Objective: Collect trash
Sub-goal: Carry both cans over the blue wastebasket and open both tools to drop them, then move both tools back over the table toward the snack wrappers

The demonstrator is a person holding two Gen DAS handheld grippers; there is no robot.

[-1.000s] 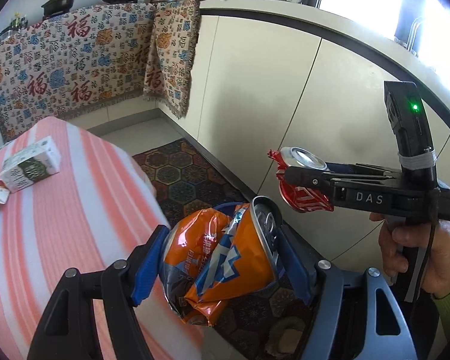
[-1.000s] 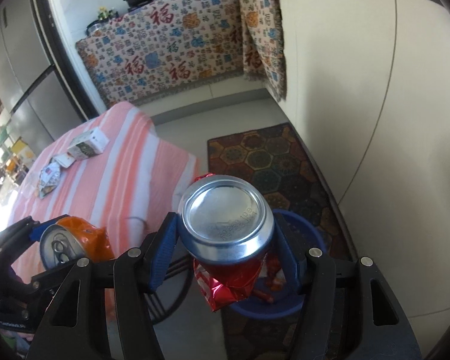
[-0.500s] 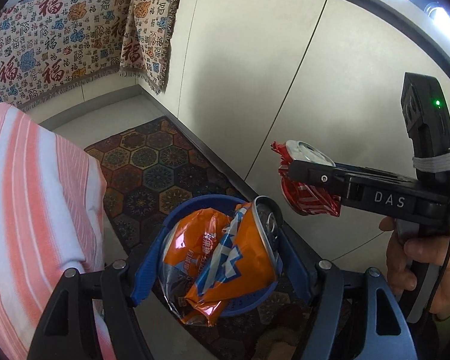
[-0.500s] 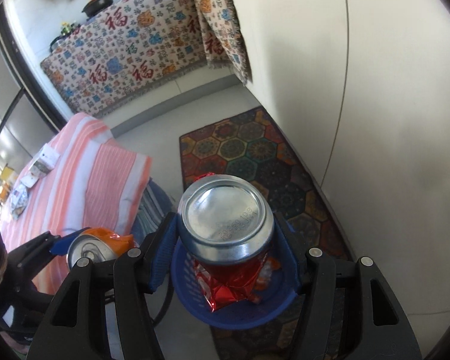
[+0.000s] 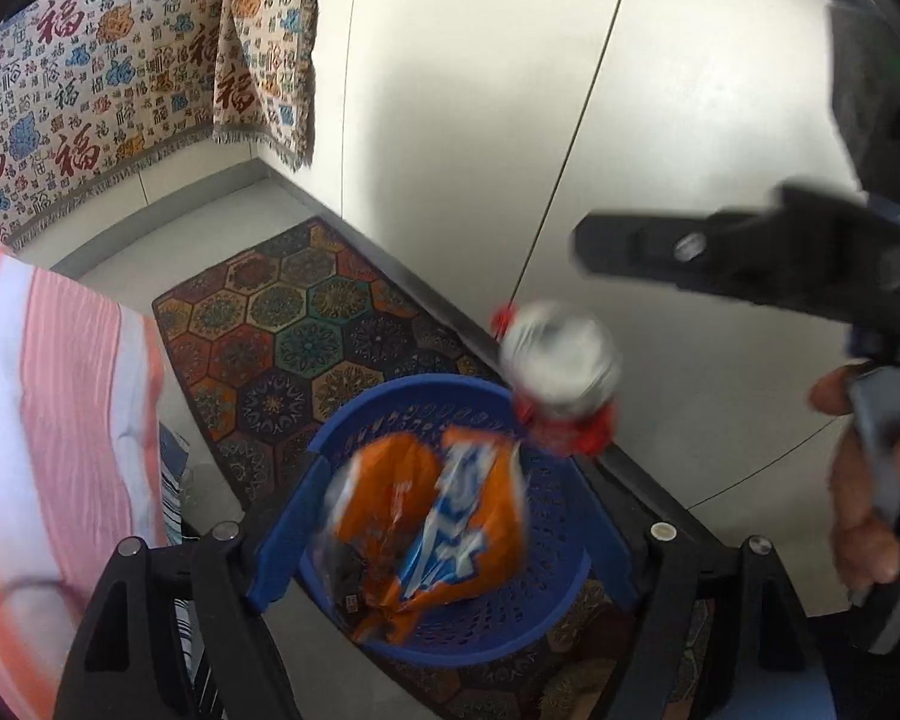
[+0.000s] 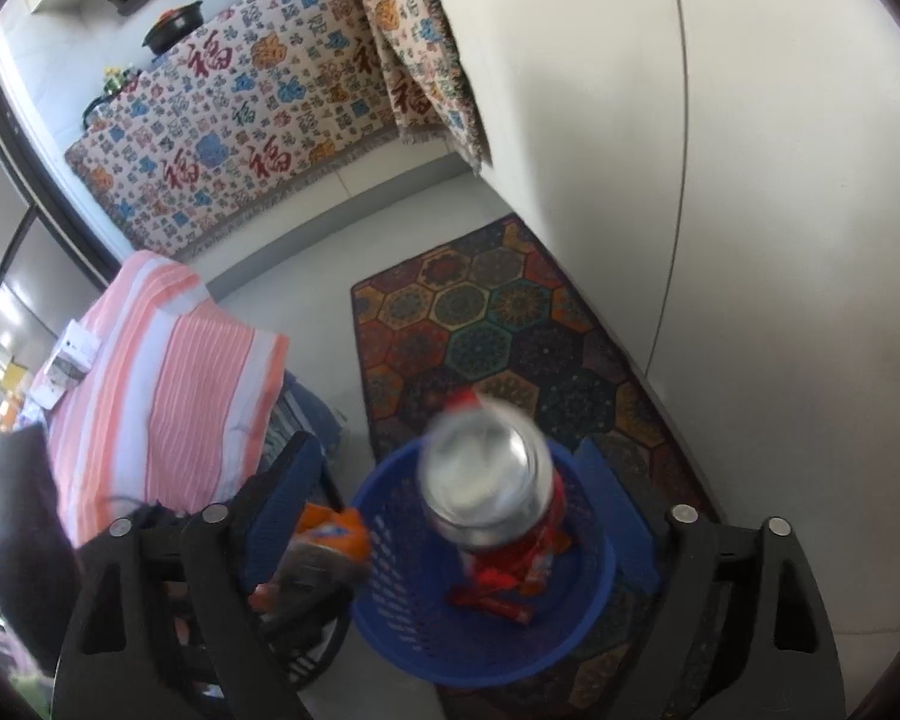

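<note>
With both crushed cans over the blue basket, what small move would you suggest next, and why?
Probably hold both grippers open and still. The jaws of the right gripper and left gripper have just been opening; the red can and orange can look blurred and free over the blue basket.

1. You've got a patterned rug (image 6: pixel 498 324) w/ hexagon motifs flat on the pale floor, running along the foot of the white cabinet fronts (image 5: pixel 480 120).
2. A cream cloth w/ red characters (image 6: pixel 228 138) drapes down over the far counter; a 2nd piece (image 6: pixel 426 54) hangs round the corner.
3. Pink-and-white striped tablecloth (image 6: pixel 168 360) covers the table at your left; a small carton (image 6: pixel 72 354) lies on it.
4. Dark pots (image 6: pixel 171 30) sit on the far counter, blurry.
</note>
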